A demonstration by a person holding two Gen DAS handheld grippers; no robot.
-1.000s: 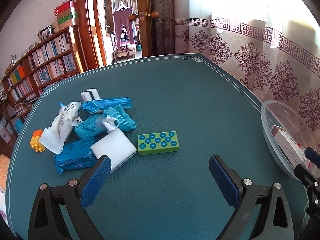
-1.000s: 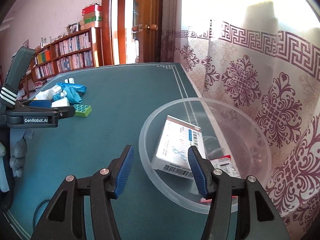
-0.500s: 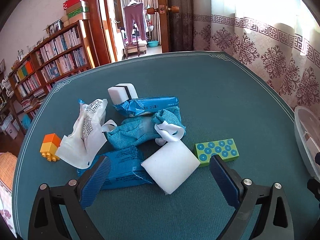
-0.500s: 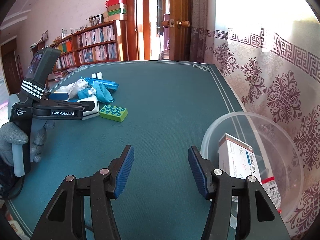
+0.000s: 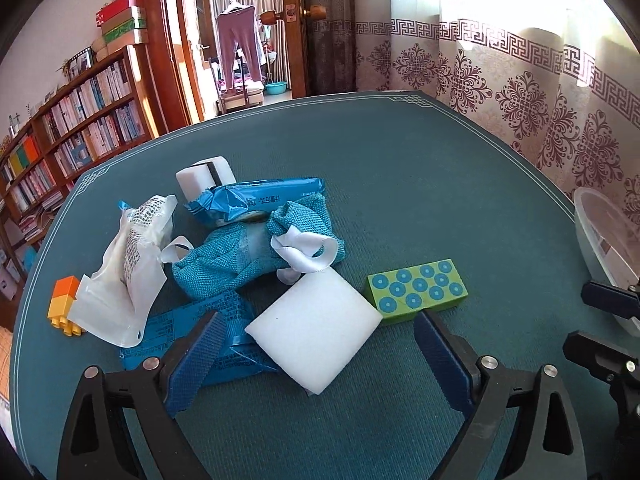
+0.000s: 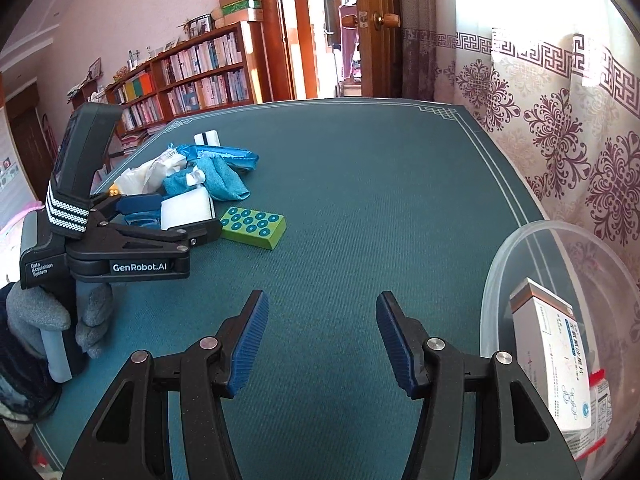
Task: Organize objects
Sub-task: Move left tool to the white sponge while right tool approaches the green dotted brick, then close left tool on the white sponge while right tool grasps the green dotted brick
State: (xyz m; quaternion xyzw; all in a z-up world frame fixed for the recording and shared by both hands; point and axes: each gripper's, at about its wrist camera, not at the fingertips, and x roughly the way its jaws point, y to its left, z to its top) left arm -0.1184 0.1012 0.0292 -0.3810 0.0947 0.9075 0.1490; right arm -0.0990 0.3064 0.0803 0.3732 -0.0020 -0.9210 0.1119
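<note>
A pile lies on the green table: a white sponge (image 5: 314, 330), a green block with blue dots (image 5: 418, 290), a teal cloth with white ribbon (image 5: 248, 254), two blue packets (image 5: 256, 200), a white bag (image 5: 128, 268) and an orange-yellow brick (image 5: 64, 304). My left gripper (image 5: 320, 354) is open, its fingers either side of the white sponge, touching nothing I can see. My right gripper (image 6: 320, 340) is open and empty over bare table, left of the clear bowl (image 6: 508, 264) holding a white box (image 6: 548, 360).
A second white sponge with a black band (image 5: 206, 176) lies behind the pile. The clear bowl (image 5: 592, 232) stands at the table's right edge by the curtain. A bookshelf (image 5: 80, 132) and an open door are beyond the table's far side.
My left gripper has moved left and closer to the pile, now straddling the white sponge. My right gripper has swung left, away from over the bowl.
</note>
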